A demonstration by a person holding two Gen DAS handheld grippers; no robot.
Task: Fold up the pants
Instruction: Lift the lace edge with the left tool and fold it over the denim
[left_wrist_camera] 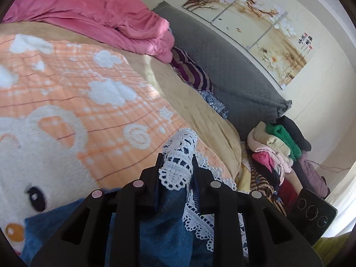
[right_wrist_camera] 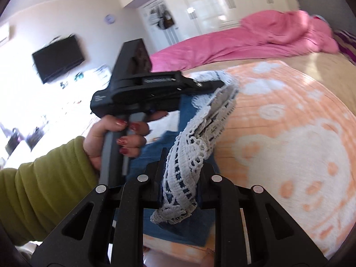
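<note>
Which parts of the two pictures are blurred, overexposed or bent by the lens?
Left wrist view: the orange bear blanket is motion-smeared, the lace hem fairly sharp, and the wall painting curves with the fisheye. Right wrist view: the room left of the television is blown out white, and the television itself is smeared.

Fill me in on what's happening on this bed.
A person is folding blue denim pants trimmed with white lace on an orange and white blanket. The left gripper and the right gripper each have their jaws clamped on the lace hem, holding it above the bed. The person's hand grips the left gripper's handle. The fold isn't laid down yet.
</note>
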